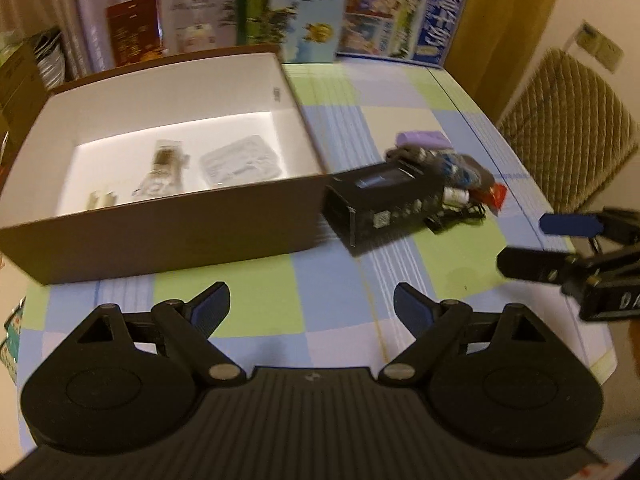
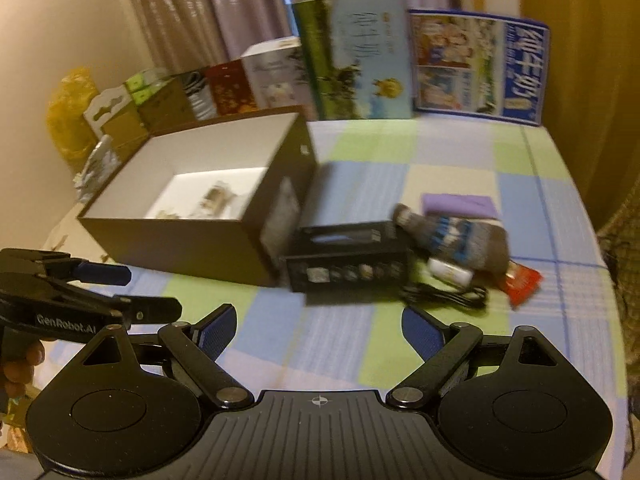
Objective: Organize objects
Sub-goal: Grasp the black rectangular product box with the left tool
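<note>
Both the left gripper (image 1: 312, 304) and the right gripper (image 2: 318, 326) hang wide and empty above the tabletop (image 2: 440, 152). The loose pile, led by the black box (image 2: 348, 260), sits just right of the open carton (image 2: 192, 240). A careless reach risks snagging the cable (image 2: 448, 294) or shoving the black box against the carton wall. Open room lies nearer than the carton.

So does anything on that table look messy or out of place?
Yes. Right of the big open box, loose things lie in a jumble: a small black box set askew, a grey and blue sock, a purple item, a black cable and a red packet. Nothing looks spilled or broken.
</note>
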{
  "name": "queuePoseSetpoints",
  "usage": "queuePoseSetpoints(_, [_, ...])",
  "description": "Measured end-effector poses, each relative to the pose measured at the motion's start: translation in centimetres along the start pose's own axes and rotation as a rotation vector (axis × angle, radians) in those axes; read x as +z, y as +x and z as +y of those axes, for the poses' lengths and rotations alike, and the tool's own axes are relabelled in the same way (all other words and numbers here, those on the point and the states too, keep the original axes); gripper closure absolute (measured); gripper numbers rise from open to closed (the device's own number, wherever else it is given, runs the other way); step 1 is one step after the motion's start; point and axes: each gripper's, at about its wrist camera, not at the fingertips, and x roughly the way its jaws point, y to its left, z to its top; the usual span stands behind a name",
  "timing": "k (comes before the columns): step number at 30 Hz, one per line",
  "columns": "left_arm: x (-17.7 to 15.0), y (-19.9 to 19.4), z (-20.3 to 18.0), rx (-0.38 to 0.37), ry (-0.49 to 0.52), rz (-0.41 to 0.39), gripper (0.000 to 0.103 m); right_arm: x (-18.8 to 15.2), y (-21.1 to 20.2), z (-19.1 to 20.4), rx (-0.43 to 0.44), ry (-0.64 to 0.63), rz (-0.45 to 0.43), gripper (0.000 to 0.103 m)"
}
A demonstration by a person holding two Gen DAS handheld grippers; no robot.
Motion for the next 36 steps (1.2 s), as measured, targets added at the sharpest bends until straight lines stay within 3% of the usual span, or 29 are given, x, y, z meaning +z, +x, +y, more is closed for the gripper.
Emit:
queuePoseSetpoints(6, [-0.5,2.1,-4.4,-0.028,0.162,-0.047,0.018,-1.5,-1.2,-3.8,-0.062,0.063,0.011,0.016])
queuePoseSetpoints(16, [-0.1,6.9,-10.3,0.014,0.433,-0.075,0.019,-3.6,-1.8,-9.5,-0.164,0.15,0.037,0.016])
queuePoseSetpoints(24, [0.6,11.0,-12.3,0.147,0.672,-0.12,0.019,-4.4,-1.3,-12.9,-0.195,0.222,0.069,0.016])
queuePoseSetpoints(33, [-0.2,15.9,-12.8,0.267,0.902,-0.096,0.026,-4.6,-1.1,-15.0,-0.214,0.289,0.08,0.016])
queuePoseSetpoints(36, [-0.3,16.6,-12.7,0.312,0.942,-0.113,0.038,-4.7,-1.0,-15.5,-0.219,0.309,0.085,0.016])
